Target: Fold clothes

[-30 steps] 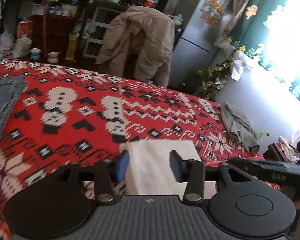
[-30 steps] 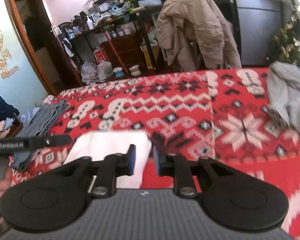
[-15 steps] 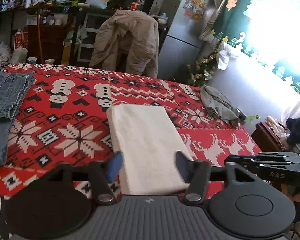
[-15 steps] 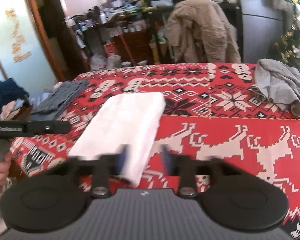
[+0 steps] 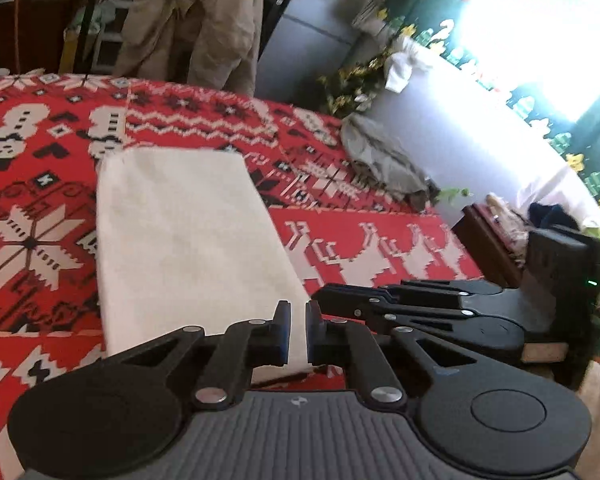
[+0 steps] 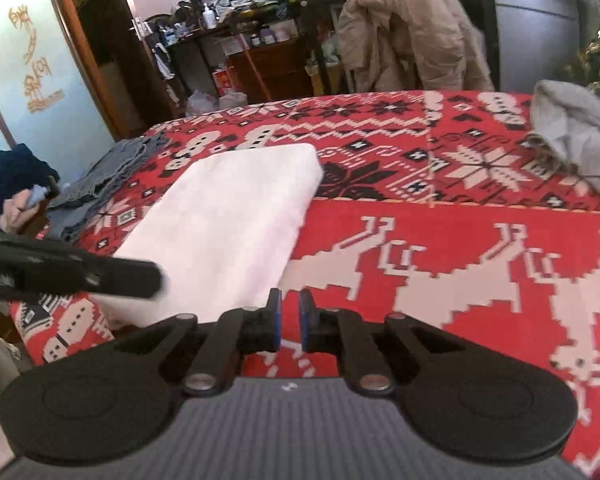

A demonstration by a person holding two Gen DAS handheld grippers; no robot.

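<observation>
Left wrist view shows the white cloth (image 5: 188, 240) lying flat as a tidy folded rectangle on the red patterned desk (image 5: 40, 160), its near short end at the desk's near edge. Half a second ago the left gripper (image 5: 297, 332) had its fingers spread wide over that near end; now they stand nearly closed, with only a narrow slit between the blue pads, low at the cloth's near right corner. White shows through the slit, but I cannot tell whether they pinch the cloth or sit just above it.

The right gripper (image 6: 288, 326) has narrowed the same way: its fingers are almost together and hold nothing that I can see, with red desk behind the gap. It sits just right of the cloth's near end, and the left gripper's arm now crosses the lower left of its view, closer than before. The cloth itself keeps the place and shape it had a moment ago.

A grey garment (image 6: 576, 140) lies crumpled near the far right corner and jeans (image 6: 112, 168) lie along the left edge. Judging by this, either the white piece is about to get one more fold from its near end, or it is done and both grippers are closing to leave it.
</observation>
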